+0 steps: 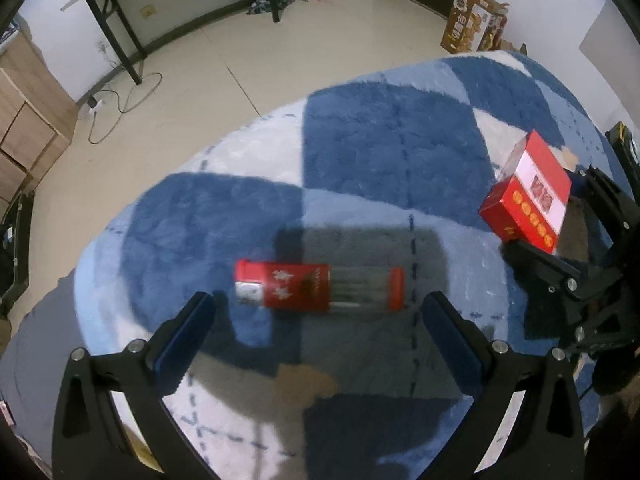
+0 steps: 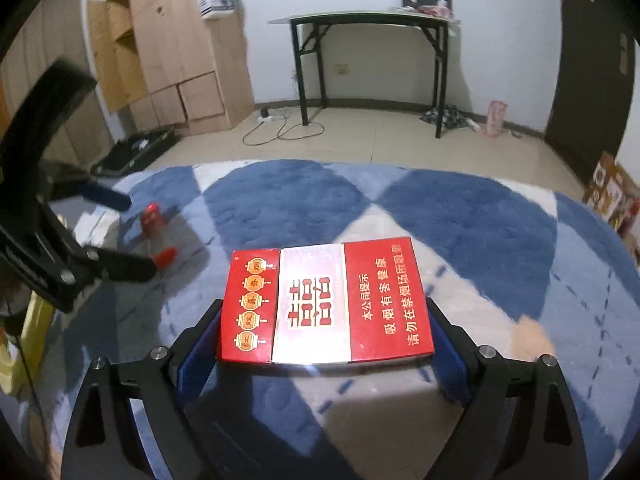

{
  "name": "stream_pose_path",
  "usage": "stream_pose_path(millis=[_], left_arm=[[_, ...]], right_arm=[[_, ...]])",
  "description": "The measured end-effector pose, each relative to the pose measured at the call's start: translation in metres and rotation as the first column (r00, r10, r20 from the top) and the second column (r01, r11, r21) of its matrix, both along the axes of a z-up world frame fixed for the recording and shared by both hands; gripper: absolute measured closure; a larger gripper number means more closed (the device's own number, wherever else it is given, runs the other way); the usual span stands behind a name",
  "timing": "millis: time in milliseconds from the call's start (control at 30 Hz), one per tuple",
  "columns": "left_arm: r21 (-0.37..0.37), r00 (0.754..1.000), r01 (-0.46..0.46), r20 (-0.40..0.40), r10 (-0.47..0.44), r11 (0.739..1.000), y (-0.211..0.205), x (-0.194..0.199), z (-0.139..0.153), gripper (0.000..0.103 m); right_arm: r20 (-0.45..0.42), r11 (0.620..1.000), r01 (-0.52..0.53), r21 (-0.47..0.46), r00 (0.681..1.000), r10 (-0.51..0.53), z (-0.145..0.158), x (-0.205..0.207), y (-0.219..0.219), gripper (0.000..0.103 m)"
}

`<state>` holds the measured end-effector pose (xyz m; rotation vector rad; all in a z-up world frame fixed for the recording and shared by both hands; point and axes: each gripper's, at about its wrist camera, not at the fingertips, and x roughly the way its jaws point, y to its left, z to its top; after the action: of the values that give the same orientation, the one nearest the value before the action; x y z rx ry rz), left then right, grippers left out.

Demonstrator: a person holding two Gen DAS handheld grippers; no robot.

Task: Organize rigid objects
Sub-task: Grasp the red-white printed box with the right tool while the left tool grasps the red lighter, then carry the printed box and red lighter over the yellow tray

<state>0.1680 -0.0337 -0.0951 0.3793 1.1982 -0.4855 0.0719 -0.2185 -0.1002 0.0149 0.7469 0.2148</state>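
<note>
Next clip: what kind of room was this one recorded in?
Most likely a sparsely furnished room in a home, perhaps a bedroom. The work surface is a plush blue-and-white checked blanket; beyond it are a tiled floor, a wooden wardrobe and a folding table against the wall.

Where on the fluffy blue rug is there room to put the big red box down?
The red and white carton, shut in the right gripper, has bare blue and white checkered rug ahead and to its right. It is crowded on its left, where the open left gripper hangs over the red and clear packet.
</note>
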Motion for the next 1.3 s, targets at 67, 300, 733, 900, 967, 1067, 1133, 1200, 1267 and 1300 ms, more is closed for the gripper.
stream_pose_path(millis=[67, 300, 733, 900, 967, 1067, 1133, 1200, 1267, 1300], left_arm=[[-0.001, 1.0, -0.017, -0.013, 0.017, 1.0, 0.001, 0.005, -0.004, 0.0], [-0.085, 0.993, -0.116, 0.006, 0.117, 0.99, 0.006, 0.01, 0.0, 0.02], [-0.169, 0.966, -0.224, 0.089, 0.241, 0.96, 0.077, -0.072, 0.08, 0.02], [-0.232, 0.89, -0.376, 0.18, 0.42, 0.897, 0.186, -0.129, 0.133, 0.02], [-0.228, 0.857, -0.437, 0.186, 0.48, 0.87, 0.221, -0.149, 0.134, 0.02], [-0.183, 0.806, -0.545, 0.154, 0.571, 0.818, 0.27, -0.171, 0.114, 0.02], [-0.163, 0.795, -0.573, 0.131, 0.593, 0.804, 0.288, -0.181, 0.1, 0.02], [-0.169, 0.779, -0.599, 0.104, 0.619, 0.783, 0.303, -0.19, 0.087, 0.02], [-0.167, 0.766, -0.62, 0.082, 0.637, 0.767, 0.313, -0.191, 0.077, 0.02], [-0.162, 0.762, -0.628, 0.071, 0.643, 0.762, 0.318, -0.19, 0.071, 0.02]], right_arm=[[-0.004, 1.0, -0.008, -0.028, 1.0, 0.007, -0.002, -0.001, 0.006, 0.007], [-0.006, 0.997, -0.016, -0.072, 1.0, 0.016, -0.003, 0.003, 0.018, 0.003], [0.089, 0.993, -0.099, -0.068, 0.99, 0.105, 0.038, -0.029, 0.051, 0.014], [0.126, 0.966, -0.258, -0.004, 0.958, 0.256, 0.083, -0.061, 0.111, 0.014], [0.111, 0.936, -0.352, 0.007, 0.931, 0.349, 0.097, -0.076, 0.148, 0.014], [0.102, 0.879, -0.477, -0.015, 0.874, 0.475, 0.106, -0.1, 0.197, 0.014], [0.073, 0.841, -0.541, -0.026, 0.838, 0.541, 0.103, -0.113, 0.227, 0.014], [0.038, 0.814, -0.58, -0.027, 0.813, 0.58, 0.096, -0.115, 0.251, 0.014], [0.026, 0.796, -0.602, -0.059, 0.796, 0.604, 0.093, -0.112, 0.269, 0.014], [0.016, 0.791, -0.608, -0.068, 0.792, 0.61, 0.091, -0.107, 0.276, 0.014]])
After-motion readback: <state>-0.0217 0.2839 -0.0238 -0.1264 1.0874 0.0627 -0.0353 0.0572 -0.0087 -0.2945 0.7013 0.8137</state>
